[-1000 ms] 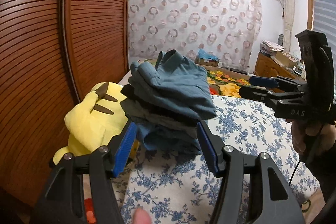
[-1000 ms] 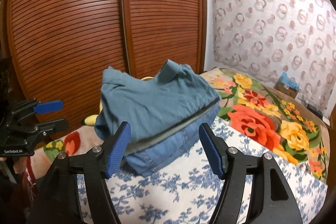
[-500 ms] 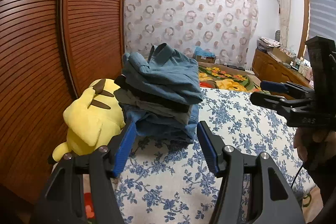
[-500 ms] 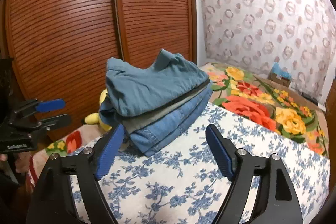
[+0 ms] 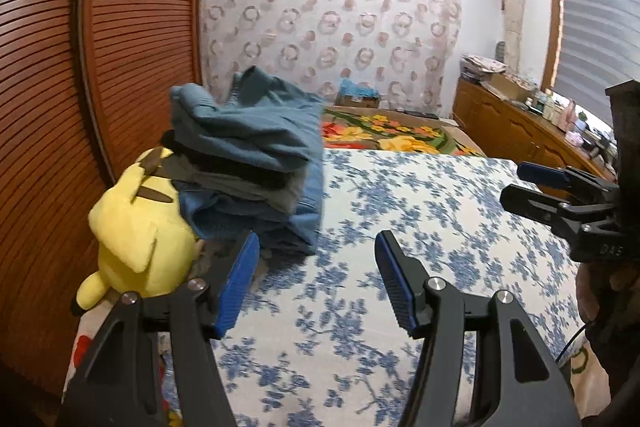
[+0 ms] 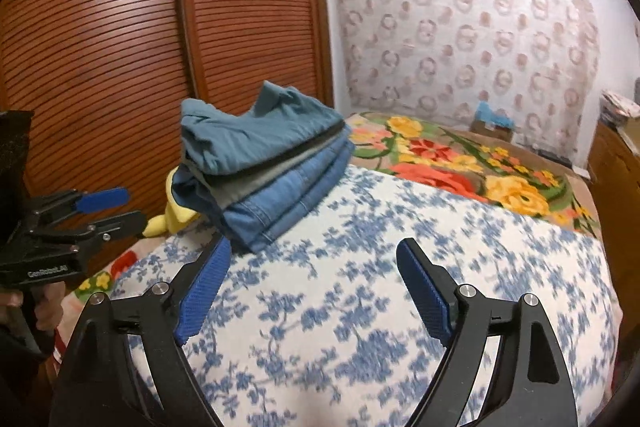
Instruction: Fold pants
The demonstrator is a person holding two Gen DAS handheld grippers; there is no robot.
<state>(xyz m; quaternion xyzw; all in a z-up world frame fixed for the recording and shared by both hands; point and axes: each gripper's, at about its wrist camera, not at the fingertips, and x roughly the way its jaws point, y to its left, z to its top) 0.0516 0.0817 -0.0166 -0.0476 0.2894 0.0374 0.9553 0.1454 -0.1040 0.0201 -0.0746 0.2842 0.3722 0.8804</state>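
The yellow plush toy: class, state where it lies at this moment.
In the left wrist view the yellow plush toy lies at the left, on the bed's edge, between the wooden wardrobe and the stack of folded pants.

We are looking at a bed [image 6: 400, 307] wearing a white cover with blue flowers [image 5: 420, 195]. Beyond the right tool [image 6: 312, 287], up and to its left, a stack of folded pants [image 6: 264, 167] is sitting on that cover, teal pair on top, denim below. A yellow plush toy [image 5: 136, 227] is lying just left of the left tool [image 5: 316, 283], touching the stack. Farther off, a bright floral blanket [image 6: 460, 167] is covering the bed's far end.
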